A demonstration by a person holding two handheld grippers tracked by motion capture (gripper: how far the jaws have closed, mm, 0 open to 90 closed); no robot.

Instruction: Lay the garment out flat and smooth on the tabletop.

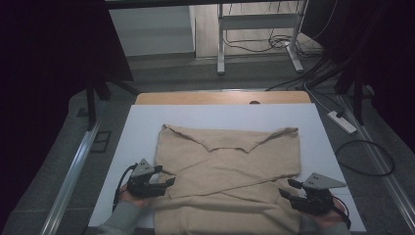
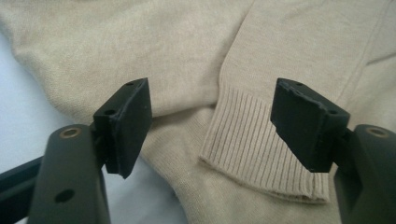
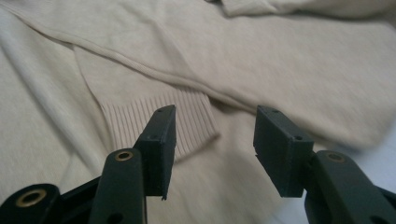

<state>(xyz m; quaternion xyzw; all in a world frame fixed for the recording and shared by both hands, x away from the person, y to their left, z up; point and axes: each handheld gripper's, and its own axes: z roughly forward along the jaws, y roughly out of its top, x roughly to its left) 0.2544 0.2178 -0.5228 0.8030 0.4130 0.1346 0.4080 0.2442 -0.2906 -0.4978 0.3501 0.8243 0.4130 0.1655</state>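
Observation:
A beige knitted sweater [image 1: 227, 171] lies flat on a white board [image 1: 147, 122], both sleeves folded across its body in an X. My left gripper [image 1: 165, 175] sits at the sweater's left edge, jaws open and empty. In the left gripper view, the left gripper [image 2: 212, 116] points at a ribbed sleeve cuff [image 2: 261, 158] lying on the cloth just beyond the pads. My right gripper [image 1: 288, 188] rests at the sweater's lower right edge, open as well. In the right gripper view, the right gripper [image 3: 215, 140] has the other ribbed cuff [image 3: 130, 121] lying ahead and left, untouched.
The board rests on a wooden table [image 1: 220, 98]. Beyond it stand a desk frame [image 1: 221, 44] and floor cables. A power strip [image 1: 341, 122] lies on the floor at the right, and a metal rail [image 1: 73, 166] runs along the left.

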